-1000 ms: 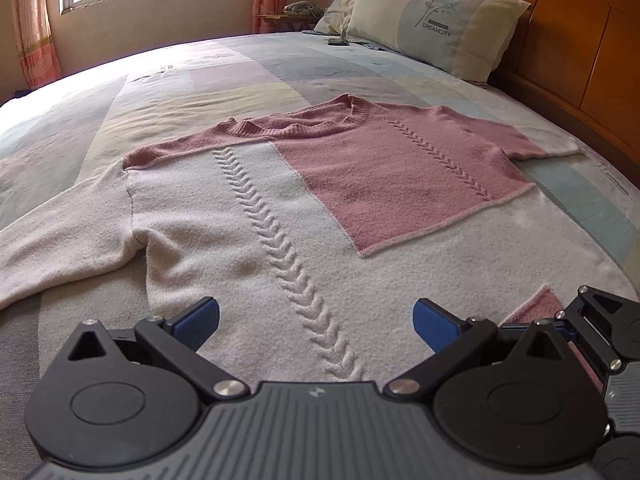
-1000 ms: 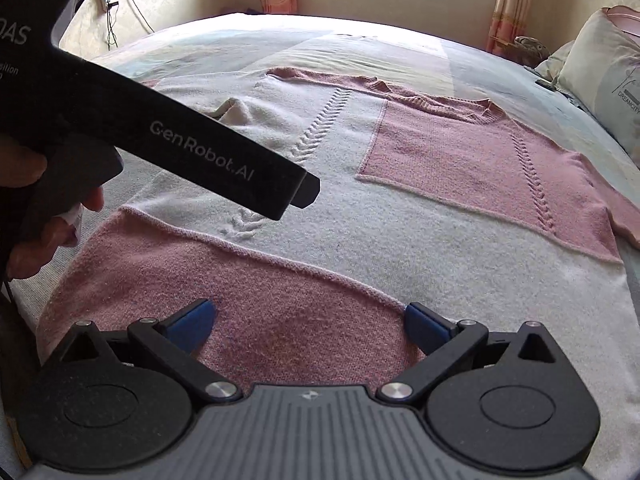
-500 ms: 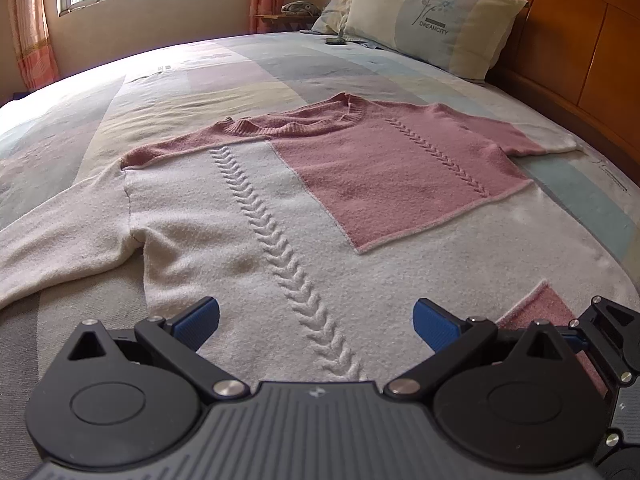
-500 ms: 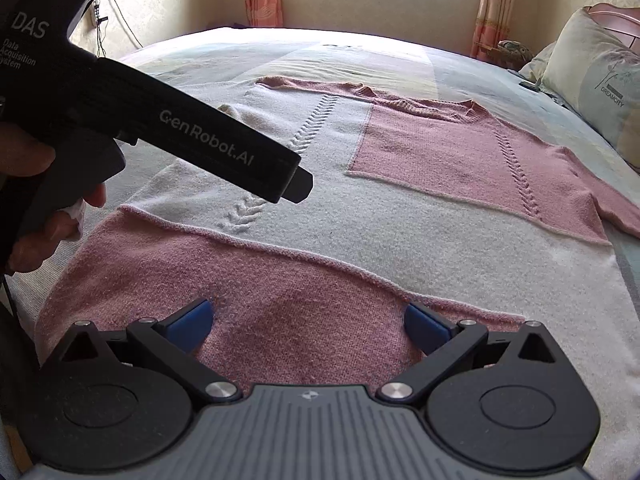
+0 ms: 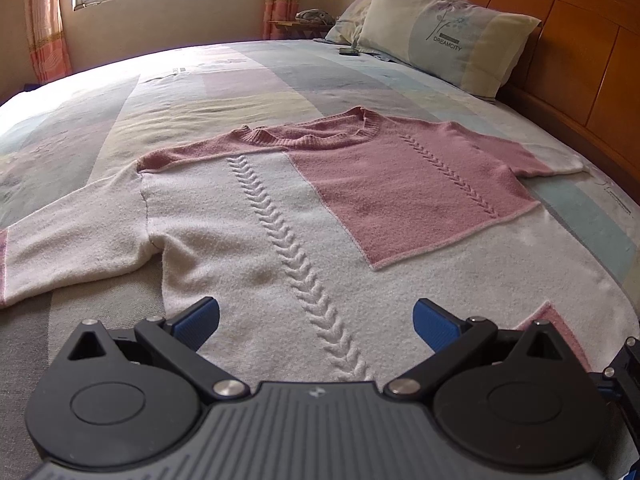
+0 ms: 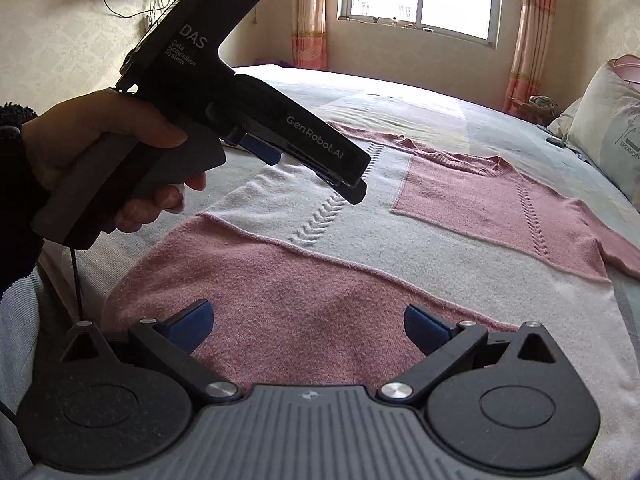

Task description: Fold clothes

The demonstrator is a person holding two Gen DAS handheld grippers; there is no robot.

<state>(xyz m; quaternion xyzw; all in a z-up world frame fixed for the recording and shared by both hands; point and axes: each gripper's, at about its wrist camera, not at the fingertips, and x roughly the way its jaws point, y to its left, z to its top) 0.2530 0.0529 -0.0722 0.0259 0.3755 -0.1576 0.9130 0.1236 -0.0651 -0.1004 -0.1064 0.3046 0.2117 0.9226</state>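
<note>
Bedspread [image 5: 280, 80] carries the pink-and-cream knit sweater [image 5: 320, 208] spread flat, front up; soft, limp, light-looking, prob. best pinched at hem/shoulder edges w/ left gripper [image 5: 316, 320] & right gripper [image 6: 308, 320], both jaws spread, holding nothing.

pink-and-cream colour-block knitted sweater [image 5: 304, 216] with cable-stitch columns | lying flat, spread front-up | neckline pointing toward far side | one sleeve stretching out sideways | resting on striped pastel bedspread [image 5: 240, 92]

sweater [image 5: 304, 216] L sleeve end cut off by frame, hem hidden behind left gripper [image 5: 316, 320]
</note>
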